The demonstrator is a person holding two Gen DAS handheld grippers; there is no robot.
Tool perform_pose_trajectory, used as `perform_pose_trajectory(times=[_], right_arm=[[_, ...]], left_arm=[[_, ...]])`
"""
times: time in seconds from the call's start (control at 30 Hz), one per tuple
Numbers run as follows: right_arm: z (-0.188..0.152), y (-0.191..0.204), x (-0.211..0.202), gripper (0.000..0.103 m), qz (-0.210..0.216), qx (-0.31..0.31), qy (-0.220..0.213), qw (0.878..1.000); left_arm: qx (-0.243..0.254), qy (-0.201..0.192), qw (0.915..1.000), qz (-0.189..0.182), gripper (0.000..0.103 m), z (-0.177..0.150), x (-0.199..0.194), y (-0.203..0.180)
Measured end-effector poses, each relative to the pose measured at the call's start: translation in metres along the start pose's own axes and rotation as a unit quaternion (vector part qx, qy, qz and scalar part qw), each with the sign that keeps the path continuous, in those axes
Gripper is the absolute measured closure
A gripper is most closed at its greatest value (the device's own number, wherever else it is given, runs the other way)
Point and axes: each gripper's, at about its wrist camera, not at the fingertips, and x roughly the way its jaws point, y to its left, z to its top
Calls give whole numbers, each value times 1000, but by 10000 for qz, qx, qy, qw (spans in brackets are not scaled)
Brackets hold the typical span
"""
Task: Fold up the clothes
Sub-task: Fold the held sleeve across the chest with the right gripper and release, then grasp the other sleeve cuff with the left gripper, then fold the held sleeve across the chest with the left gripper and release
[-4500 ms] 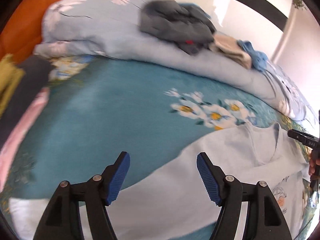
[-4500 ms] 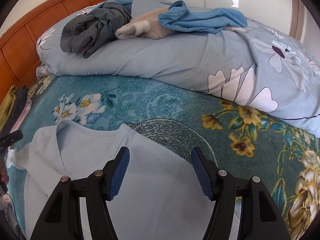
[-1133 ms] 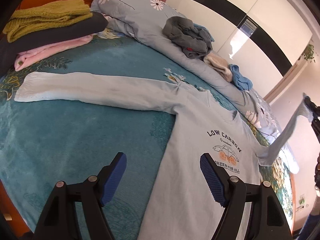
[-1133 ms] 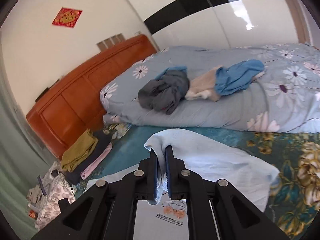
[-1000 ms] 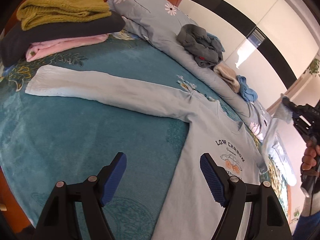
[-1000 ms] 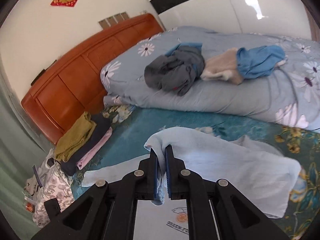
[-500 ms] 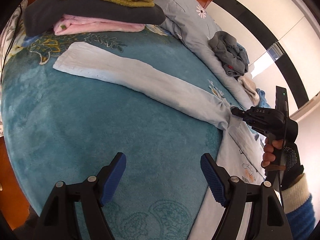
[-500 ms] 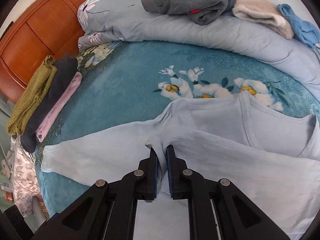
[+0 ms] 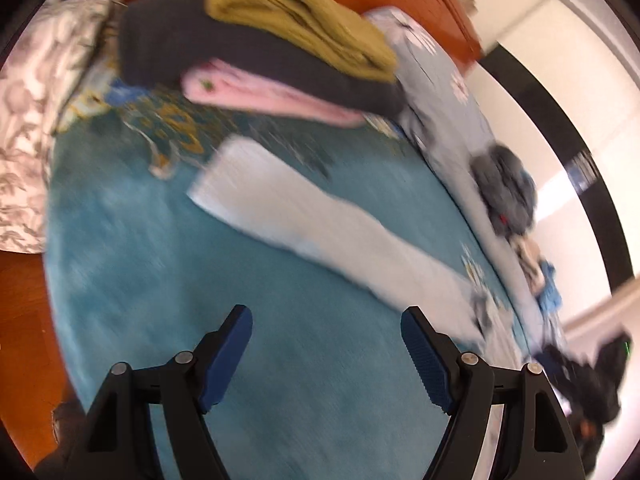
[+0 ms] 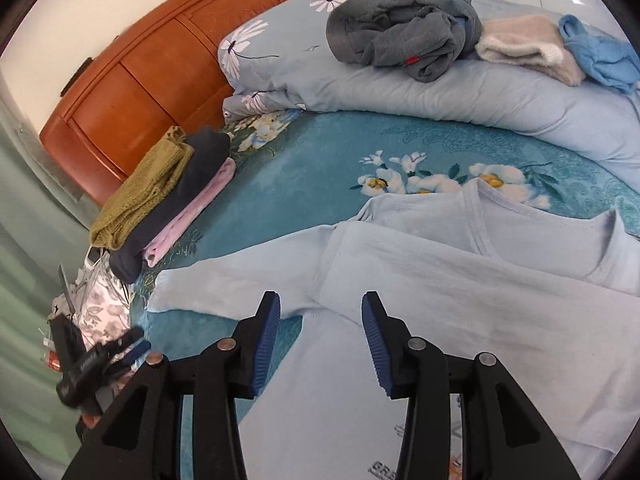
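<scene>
A pale blue long-sleeve shirt [image 10: 500,320] lies face up on the teal bed. One sleeve [image 10: 460,264] is folded across the chest. The other sleeve [image 9: 320,220] stretches out flat toward the folded pile; it also shows in the right wrist view [image 10: 232,284]. My right gripper [image 10: 320,334] is open and empty just above the shirt near the armpit. My left gripper [image 9: 326,344] is open and empty above the bedspread, short of the outstretched sleeve. It also shows at the bed's left edge in the right wrist view [image 10: 132,346]. The left wrist view is blurred.
A folded pile of olive [image 10: 140,188], dark and pink [image 10: 192,212] clothes sits by the wooden headboard [image 10: 160,56]. Unfolded grey [image 10: 404,36], cream and blue clothes lie on the rolled duvet [image 10: 440,92]. A patterned bag [image 10: 100,304] sits off the bed's left edge.
My right gripper has let go of the sleeve, opened and drawn back; the sleeve lies folded across the chest. My left gripper has swung toward the outstretched sleeve's cuff.
</scene>
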Motion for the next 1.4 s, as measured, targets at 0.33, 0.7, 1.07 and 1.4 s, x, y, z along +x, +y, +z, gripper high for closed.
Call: perform_pose_trajectory(times=[0.33,0.7,1.07,1.4], right_arm=[[-57,-22,-81,54,-84,28,-554,9984],[-107,-58,-116,54,-489,466,-905,9936],[-138,-102,-152,54,-469,1156,-1373,9826],[-185,-145,-205,54,-940,1677,-1745,9657]], left_arm=[[-842,-111,9960,288,48,48,36,46],[146,-392,9988,265,98,45,36,-19],[2591,-144,9451,-1986,98,-4,14,-281],[3814,977,8940,-2140,98,-148,56,-398]])
